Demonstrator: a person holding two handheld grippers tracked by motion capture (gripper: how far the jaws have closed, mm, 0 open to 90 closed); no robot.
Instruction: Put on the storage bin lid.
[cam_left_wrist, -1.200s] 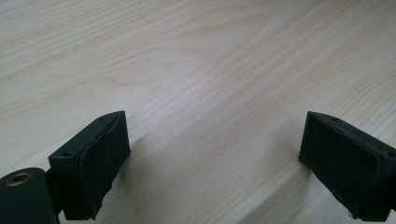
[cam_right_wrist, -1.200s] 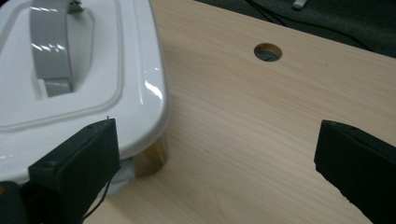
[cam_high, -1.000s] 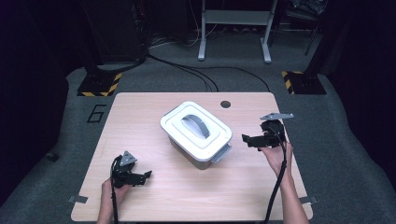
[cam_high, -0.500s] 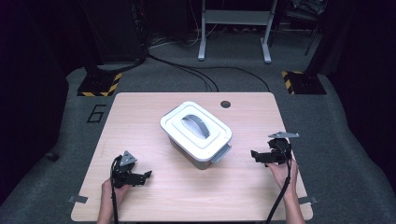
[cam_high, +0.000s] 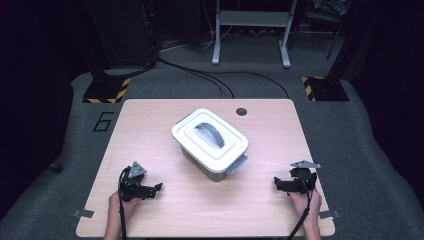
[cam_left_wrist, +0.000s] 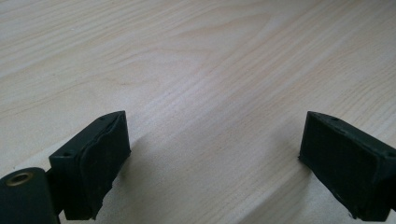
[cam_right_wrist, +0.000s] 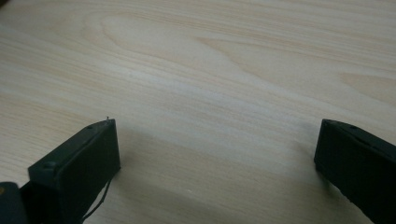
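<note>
Lidded white box (cam_high: 210, 141) is left mid-tabletop (cam_high: 150, 120), handle up, untouched. Left tool (cam_high: 159, 187) and right tool (cam_high: 276, 183) are parked low, well apart from the box on either side, jaws spread and empty, likely so either side can be approached.

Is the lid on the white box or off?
On. The white lid sits flat over the box in the middle of the table, its grey handle lying on top, and no gap shows.
</note>
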